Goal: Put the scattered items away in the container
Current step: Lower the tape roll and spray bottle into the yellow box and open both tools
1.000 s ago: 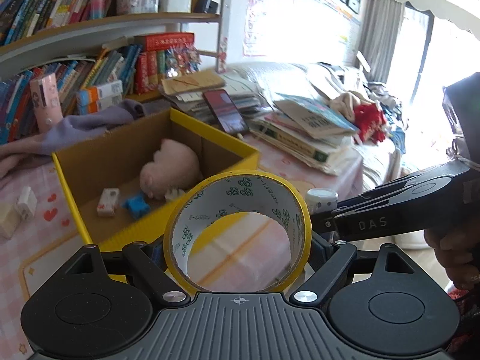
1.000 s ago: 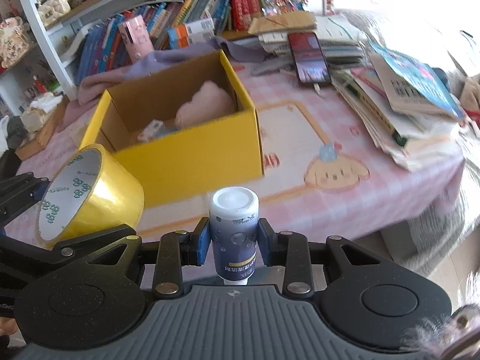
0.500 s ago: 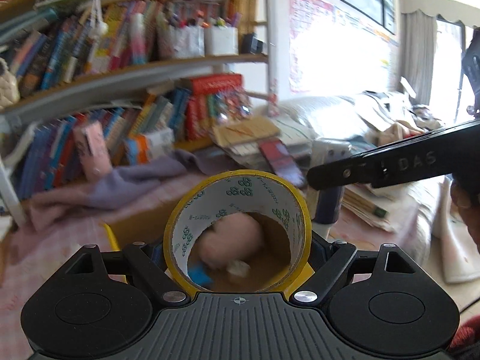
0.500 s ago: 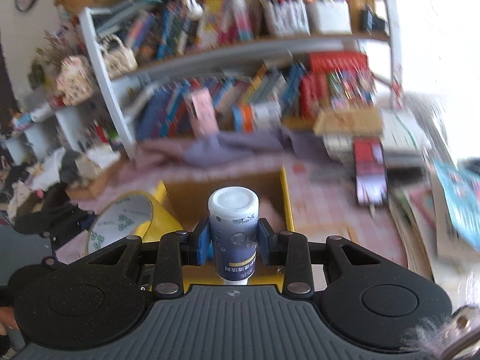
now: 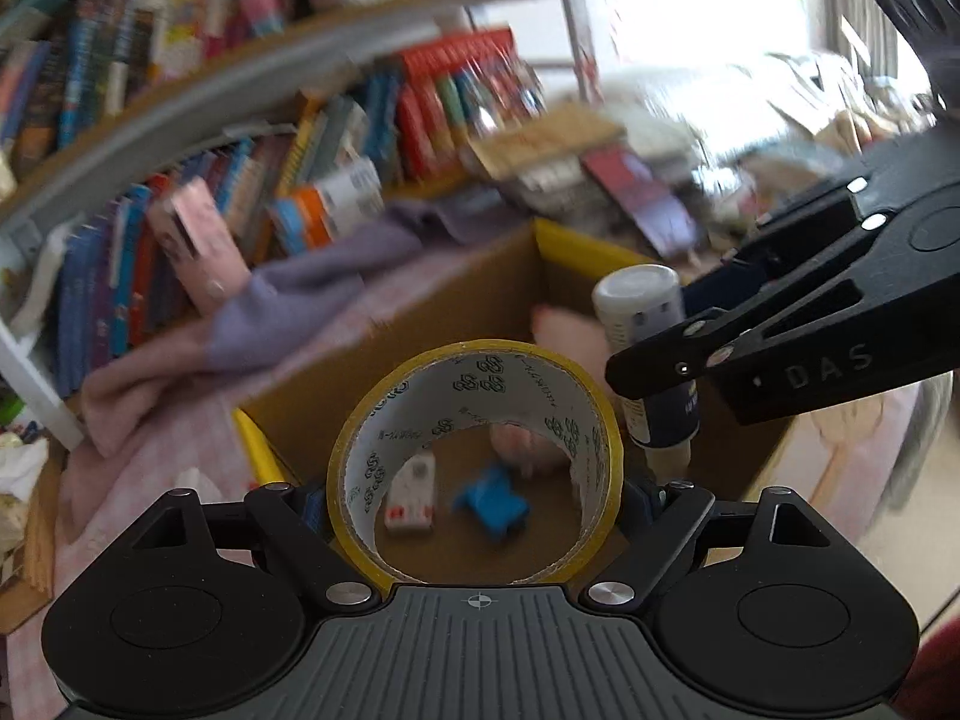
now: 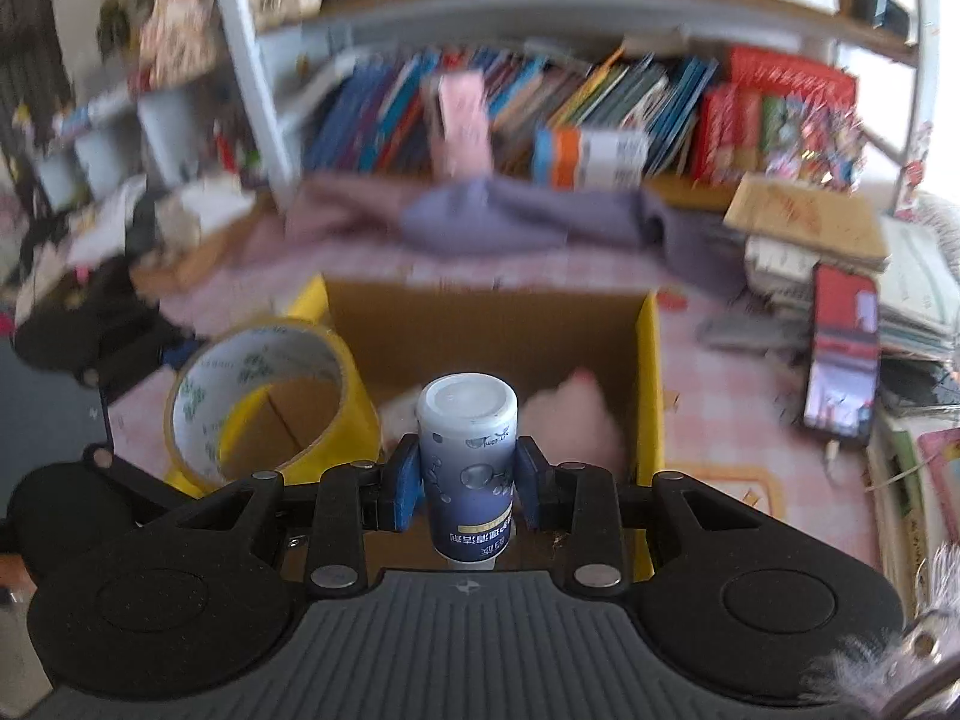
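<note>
Pink tablecloth [image 6: 708, 360] bears one box [image 6: 651, 372]; three items inside.

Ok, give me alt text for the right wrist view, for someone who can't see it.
The right gripper clamps a small white-capped bottle above an open yellow cardboard box with a pink plush toy inside. To its left, the left gripper holds a yellow tape roll at the box edge. Behind, blurred bookshelves; right, a phone on stacked papers.
</note>
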### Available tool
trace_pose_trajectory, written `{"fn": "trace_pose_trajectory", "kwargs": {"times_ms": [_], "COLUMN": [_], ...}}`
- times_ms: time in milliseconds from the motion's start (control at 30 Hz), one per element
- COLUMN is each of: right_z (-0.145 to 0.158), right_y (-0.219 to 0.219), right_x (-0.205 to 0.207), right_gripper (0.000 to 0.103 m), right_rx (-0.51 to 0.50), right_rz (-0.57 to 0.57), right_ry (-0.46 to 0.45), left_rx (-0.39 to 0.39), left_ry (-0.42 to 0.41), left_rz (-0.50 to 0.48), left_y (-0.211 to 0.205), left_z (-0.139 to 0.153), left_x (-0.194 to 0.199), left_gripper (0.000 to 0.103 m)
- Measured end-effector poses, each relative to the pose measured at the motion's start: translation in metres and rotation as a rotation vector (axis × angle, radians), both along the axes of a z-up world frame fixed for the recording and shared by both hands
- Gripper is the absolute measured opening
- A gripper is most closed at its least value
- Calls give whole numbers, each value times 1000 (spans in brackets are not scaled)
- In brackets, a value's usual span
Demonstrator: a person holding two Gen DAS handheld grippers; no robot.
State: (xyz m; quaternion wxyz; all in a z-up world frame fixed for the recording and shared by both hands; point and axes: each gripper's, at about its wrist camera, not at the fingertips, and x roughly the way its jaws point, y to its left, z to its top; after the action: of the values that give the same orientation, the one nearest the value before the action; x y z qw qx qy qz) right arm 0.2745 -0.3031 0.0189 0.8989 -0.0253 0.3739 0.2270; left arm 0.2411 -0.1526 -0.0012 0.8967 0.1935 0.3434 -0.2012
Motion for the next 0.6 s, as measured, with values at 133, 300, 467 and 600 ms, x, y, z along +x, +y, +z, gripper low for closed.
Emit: {"fn": "trace_pose_trajectory", "kwargs": {"times_ms": [133,300,467,600], "right_z": [-22,-41,-43,-44], "right_y": [6,8,12,14], "right_x": [6,17,20,19], "right_gripper": [31,31,31,39], "right_rx": [-46,-63,-65,-54], "right_rz": [39,69,92,110], "right_ry": [51,133,152,152], "left_rx": [-4,-62,-99,-80], "left_ry": [69,130,155,119], "left_rz": [-9,-5,17,39], "left_y": [3,11,15,16], "left_z": [-13,-20,-23,-22], "left_x": [7,16,18,11], "left_gripper": [87,87,90,92]}}
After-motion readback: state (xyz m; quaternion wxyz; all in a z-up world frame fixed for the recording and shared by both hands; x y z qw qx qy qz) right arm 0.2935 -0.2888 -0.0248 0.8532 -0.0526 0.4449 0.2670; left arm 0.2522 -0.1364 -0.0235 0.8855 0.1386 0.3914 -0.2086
